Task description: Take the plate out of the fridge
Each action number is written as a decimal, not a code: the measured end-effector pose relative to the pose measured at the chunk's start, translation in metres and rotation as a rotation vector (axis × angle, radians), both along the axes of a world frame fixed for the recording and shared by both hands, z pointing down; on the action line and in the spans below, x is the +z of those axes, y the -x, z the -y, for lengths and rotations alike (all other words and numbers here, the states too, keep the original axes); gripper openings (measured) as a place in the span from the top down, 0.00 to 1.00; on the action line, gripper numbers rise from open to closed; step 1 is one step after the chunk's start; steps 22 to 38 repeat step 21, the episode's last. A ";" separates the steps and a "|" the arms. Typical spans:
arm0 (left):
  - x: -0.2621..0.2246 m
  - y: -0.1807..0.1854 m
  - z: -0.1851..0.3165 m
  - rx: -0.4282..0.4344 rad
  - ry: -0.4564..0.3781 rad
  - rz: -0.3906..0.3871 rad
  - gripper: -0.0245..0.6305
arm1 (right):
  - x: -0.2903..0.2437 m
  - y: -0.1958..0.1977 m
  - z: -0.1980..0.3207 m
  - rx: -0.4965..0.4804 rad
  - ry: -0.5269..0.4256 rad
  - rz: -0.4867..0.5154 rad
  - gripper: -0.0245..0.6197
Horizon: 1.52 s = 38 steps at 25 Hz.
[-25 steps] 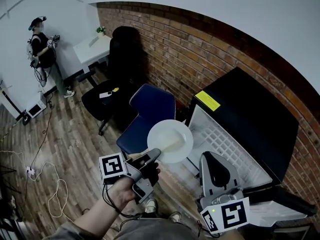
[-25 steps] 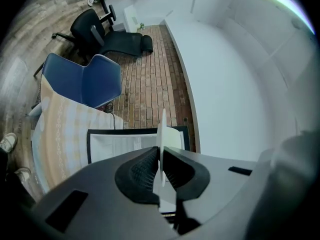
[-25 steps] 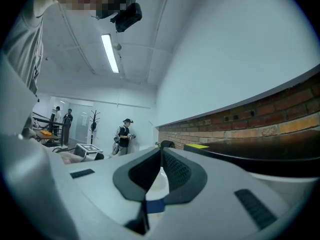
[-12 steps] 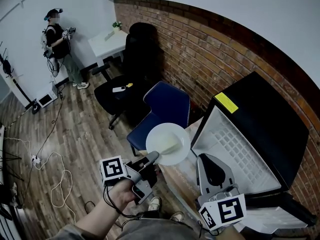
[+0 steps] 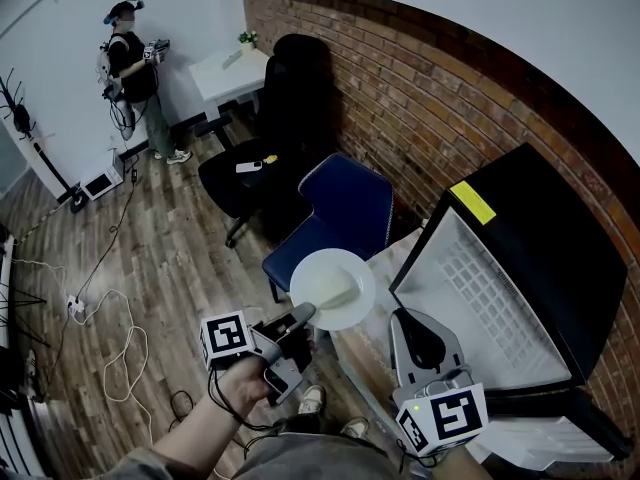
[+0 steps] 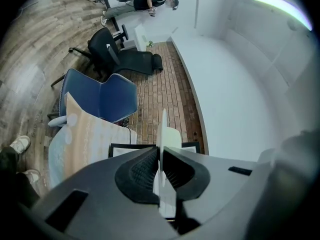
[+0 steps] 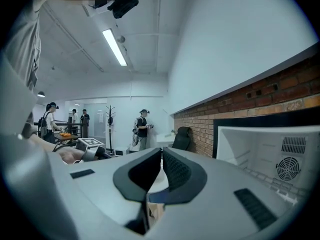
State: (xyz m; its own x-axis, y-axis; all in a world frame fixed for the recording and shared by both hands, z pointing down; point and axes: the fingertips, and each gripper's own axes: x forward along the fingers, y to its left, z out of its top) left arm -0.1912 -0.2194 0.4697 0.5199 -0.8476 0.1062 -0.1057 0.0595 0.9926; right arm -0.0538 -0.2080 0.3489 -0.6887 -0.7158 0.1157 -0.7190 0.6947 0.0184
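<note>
A white plate point(image 5: 333, 288) hangs in the air to the left of the open black fridge point(image 5: 545, 243). My left gripper point(image 5: 303, 317) is shut on the plate's near rim. In the left gripper view the plate point(image 6: 162, 130) shows edge-on, pinched between the ribbed pads point(image 6: 145, 170). My right gripper point(image 5: 404, 317) sits low beside the fridge's white inside point(image 5: 480, 303) with its jaws together and nothing in them. The right gripper view looks past its shut jaws toward that white interior point(image 7: 270, 154).
A blue chair point(image 5: 335, 213) stands just beyond the plate, with a black office chair point(image 5: 265, 153) behind it along the brick wall. A light wooden tabletop point(image 6: 87, 139) lies below the plate. A person point(image 5: 130, 68) stands far off by a white table point(image 5: 232, 68). Cables point(image 5: 110, 358) trail on the floor.
The plate, still held by my left gripper, now sits farther left of the fridge. The view has swung so the fridge lies more to the right. The right gripper has hardly moved.
</note>
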 end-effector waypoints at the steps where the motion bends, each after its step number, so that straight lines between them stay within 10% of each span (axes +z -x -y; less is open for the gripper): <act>1: 0.001 0.001 -0.001 -0.003 0.005 -0.002 0.92 | 0.001 0.000 0.000 -0.001 0.001 0.000 0.91; 38: -0.002 0.001 0.004 -0.002 -0.005 -0.007 0.92 | -0.003 -0.007 0.001 0.017 -0.005 0.003 0.91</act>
